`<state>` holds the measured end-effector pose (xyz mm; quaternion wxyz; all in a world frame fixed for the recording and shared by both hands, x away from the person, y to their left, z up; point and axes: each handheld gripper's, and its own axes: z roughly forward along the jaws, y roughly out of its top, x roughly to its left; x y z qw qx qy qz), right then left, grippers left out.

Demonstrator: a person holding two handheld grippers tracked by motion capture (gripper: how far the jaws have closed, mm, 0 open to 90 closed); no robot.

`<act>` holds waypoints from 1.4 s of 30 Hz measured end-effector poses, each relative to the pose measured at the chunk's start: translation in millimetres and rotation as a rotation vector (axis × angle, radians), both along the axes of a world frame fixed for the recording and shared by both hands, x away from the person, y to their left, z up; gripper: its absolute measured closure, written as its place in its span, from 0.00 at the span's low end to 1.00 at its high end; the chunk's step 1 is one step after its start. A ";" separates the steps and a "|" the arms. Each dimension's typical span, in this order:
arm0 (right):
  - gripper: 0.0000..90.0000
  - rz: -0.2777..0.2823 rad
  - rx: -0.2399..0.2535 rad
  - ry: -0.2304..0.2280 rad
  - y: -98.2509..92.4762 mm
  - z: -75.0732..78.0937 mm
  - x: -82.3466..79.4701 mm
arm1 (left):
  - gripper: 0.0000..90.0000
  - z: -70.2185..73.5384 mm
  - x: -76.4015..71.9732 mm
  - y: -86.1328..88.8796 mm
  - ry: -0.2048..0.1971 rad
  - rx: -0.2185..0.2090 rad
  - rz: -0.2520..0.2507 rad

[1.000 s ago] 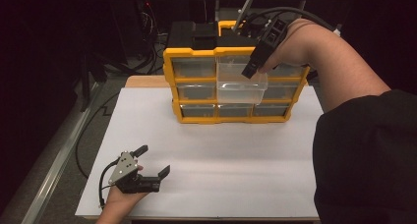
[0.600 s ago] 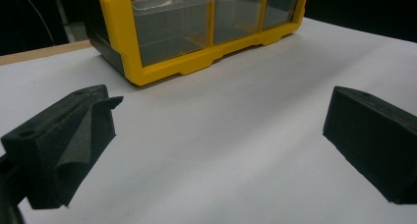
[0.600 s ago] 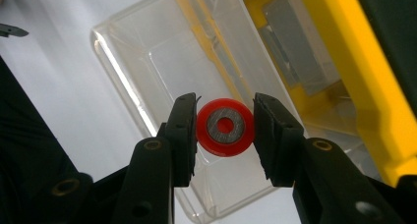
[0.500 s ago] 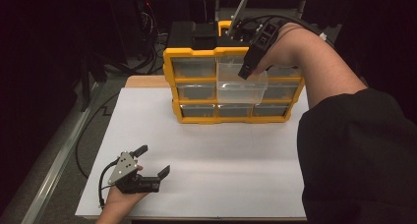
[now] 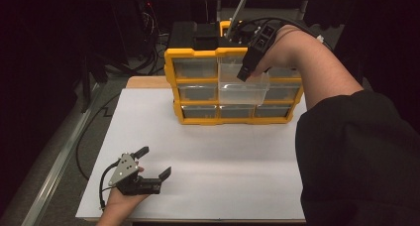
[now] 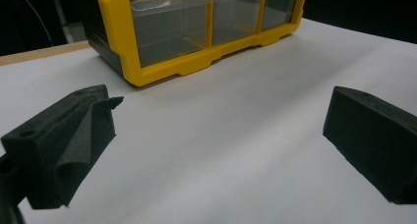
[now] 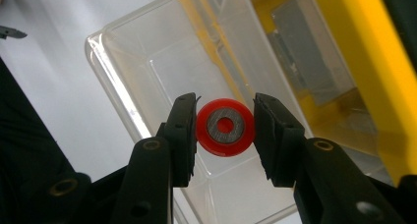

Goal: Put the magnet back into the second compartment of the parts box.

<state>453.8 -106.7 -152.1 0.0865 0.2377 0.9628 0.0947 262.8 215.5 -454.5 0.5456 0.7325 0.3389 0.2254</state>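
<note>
A small red ring with a grey metal face (image 7: 237, 130) sits between the jaws of my right gripper (image 7: 225, 123), which is shut on it. That gripper (image 5: 246, 73) hangs just above a clear plastic drawer (image 5: 242, 91) pulled out of the middle column of the yellow drawer cabinet (image 5: 198, 53). In the right gripper view the drawer (image 7: 162, 52) lies directly behind the ring and looks empty. My left gripper (image 5: 154, 161) rests on the white table top at the front left, jaws wide open with nothing between them (image 6: 216, 130).
The cabinet (image 6: 118, 47) stands at the back of the white table (image 5: 223, 161), with several clear drawers shut. A black box sits on top of it (image 5: 193, 35). Cables hang over the dark floor to the left. The person's right arm and dark sleeve (image 5: 356, 151) reach over the table's right side.
The right hand with the red ring has shifted slightly to the left over the pulled-out drawer, and the person's body has leaned further in. The left gripper has stayed put.
</note>
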 end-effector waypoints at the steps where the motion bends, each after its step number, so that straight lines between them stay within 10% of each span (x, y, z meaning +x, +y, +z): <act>1: 0.71 -0.001 0.005 -0.002 -0.6 0.5 0.3 | 0.00 0.0 0.0 0.0 0.000 0.000 0.001; 7: 0.70 0.001 0.021 -0.005 -2.9 6.4 -1.9 | 0.00 0.0 0.1 -0.2 0.000 -0.001 0.000; 13: 0.37 -0.041 0.034 -0.027 -3.2 11.5 -4.7 | 0.00 0.3 -0.1 0.4 -0.001 0.000 0.002; 42: 0.33 -0.071 0.050 -0.021 -68.6 14.2 -64.8 | 0.00 0.3 0.0 -1.6 -0.004 0.015 -0.001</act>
